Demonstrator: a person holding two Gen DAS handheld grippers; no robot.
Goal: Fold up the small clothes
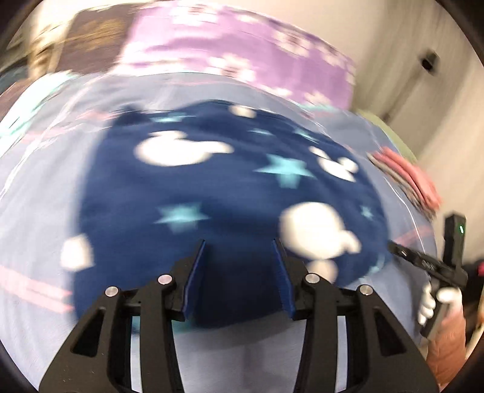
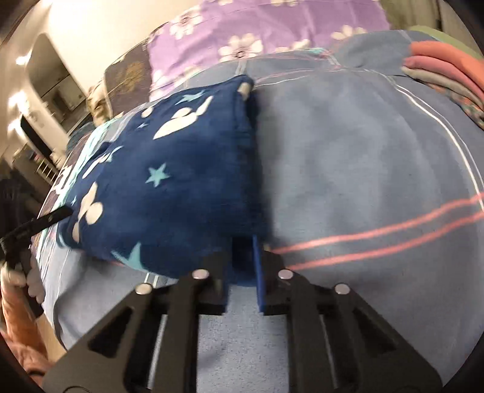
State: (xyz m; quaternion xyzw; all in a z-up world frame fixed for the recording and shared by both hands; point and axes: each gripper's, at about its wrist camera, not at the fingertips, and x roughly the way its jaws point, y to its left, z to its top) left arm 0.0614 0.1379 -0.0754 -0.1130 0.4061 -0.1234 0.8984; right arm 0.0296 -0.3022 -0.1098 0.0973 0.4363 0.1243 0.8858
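Lying on the bed's blue-grey sheet (image 2: 363, 157), the navy fleece garment (image 1: 211, 187) is already doubled into a thick, rounded-edge block, printed with white mouse-head shapes and pale turquoise stars. Left gripper (image 1: 239, 272) sits at its near edge, fingers parted with navy cloth between them but not pinched. Right gripper (image 2: 240, 272) is at the garment's right-hand corner, fingers nearly closed; whether they nip the plush edge, I cannot tell. Judgement: both tools sit on the same hem to lift it evenly for another fold. Folded pink clothes (image 2: 447, 69) are stacked apart, likely finished. Lilac floral pillow (image 2: 272, 27) lies behind.
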